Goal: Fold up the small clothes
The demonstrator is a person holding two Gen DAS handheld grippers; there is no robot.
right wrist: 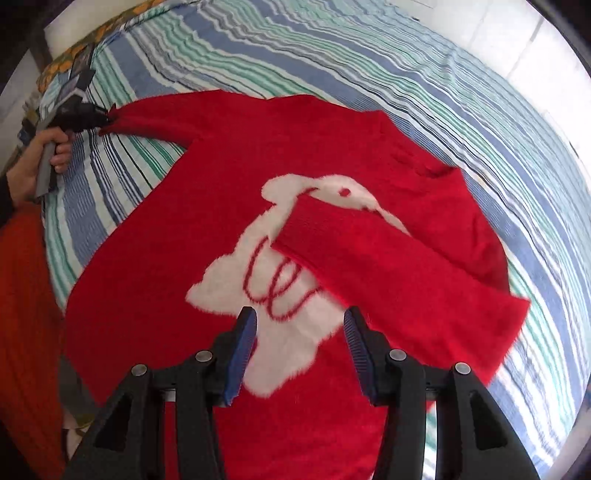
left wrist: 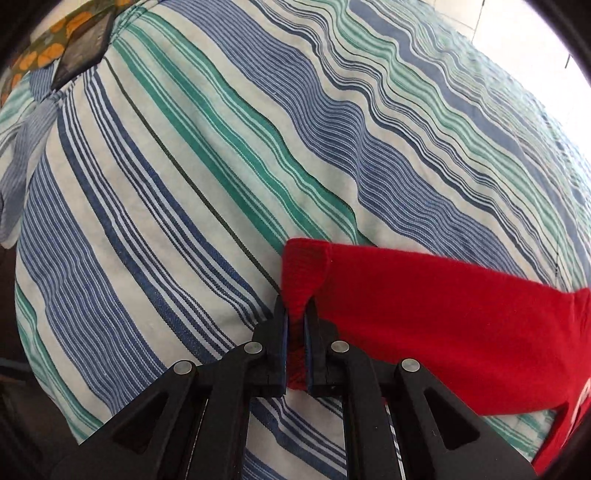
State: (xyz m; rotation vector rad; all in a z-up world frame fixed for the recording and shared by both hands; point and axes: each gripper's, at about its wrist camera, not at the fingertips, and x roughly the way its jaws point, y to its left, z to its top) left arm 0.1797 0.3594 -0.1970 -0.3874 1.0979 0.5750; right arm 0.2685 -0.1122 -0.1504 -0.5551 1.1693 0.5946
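Observation:
A small red sweater (right wrist: pixel 184 229) with a white rabbit figure (right wrist: pixel 280 295) lies flat, front up, on a striped bedsheet (right wrist: pixel 443 92). Its right sleeve (right wrist: pixel 388 258) is folded across the chest. Its left sleeve (right wrist: pixel 155 120) stretches out to the side. My left gripper (left wrist: pixel 295 314) is shut on the cuff of that left sleeve (left wrist: pixel 424 302); it also shows in the right wrist view (right wrist: pixel 105 120), held by a hand. My right gripper (right wrist: pixel 300 321) is open and empty, hovering above the rabbit figure on the lower chest.
The blue, green and white striped sheet (left wrist: pixel 184 184) covers the whole bed. A floral pillow with a dark flat object (left wrist: pixel 83 48) lies at the far left corner. An orange-red cloth (right wrist: pixel 26 314) is at the left edge. Pale floor (right wrist: pixel 498 33) lies beyond the bed.

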